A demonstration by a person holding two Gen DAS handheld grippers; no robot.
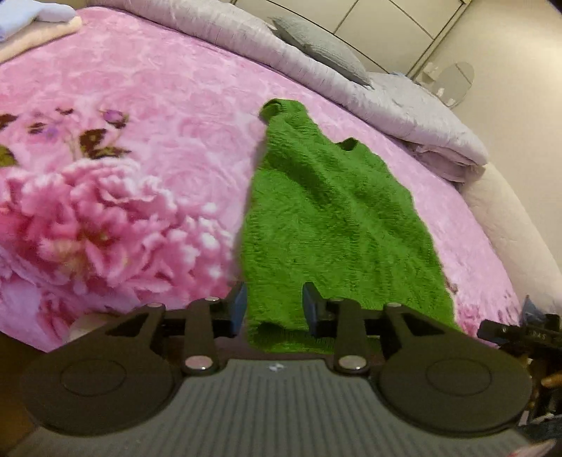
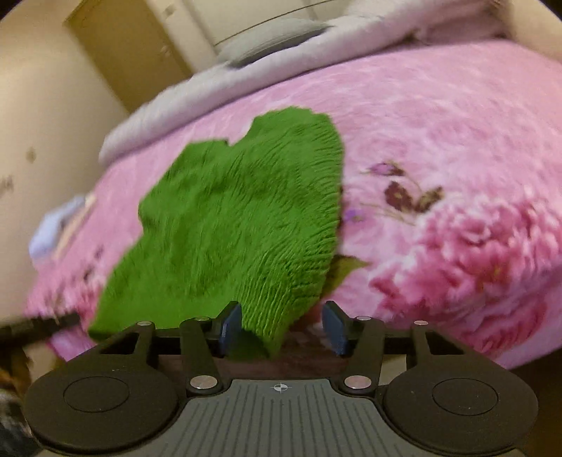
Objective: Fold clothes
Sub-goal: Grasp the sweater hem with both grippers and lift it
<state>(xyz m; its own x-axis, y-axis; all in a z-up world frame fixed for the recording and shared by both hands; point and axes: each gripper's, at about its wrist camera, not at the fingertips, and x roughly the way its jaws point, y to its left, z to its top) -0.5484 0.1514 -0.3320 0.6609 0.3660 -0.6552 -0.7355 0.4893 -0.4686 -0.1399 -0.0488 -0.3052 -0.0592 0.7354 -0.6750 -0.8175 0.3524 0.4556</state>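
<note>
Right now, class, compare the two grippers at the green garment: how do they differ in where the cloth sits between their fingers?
1. The left gripper has the green garment filling the whole gap between its fingers; the right gripper has cloth only beside its left finger, leaving a bare gap.
2. The left gripper's view is fairly level; the right gripper's is tilted and blurred.

Shared: both are open, at the garment's near edge, over the pink blanket.

The green knit garment (image 1: 326,225)'s near hem drops behind the left gripper (image 1: 274,309); the folded clothes stack (image 1: 31,31) is cut off at the corner.
</note>
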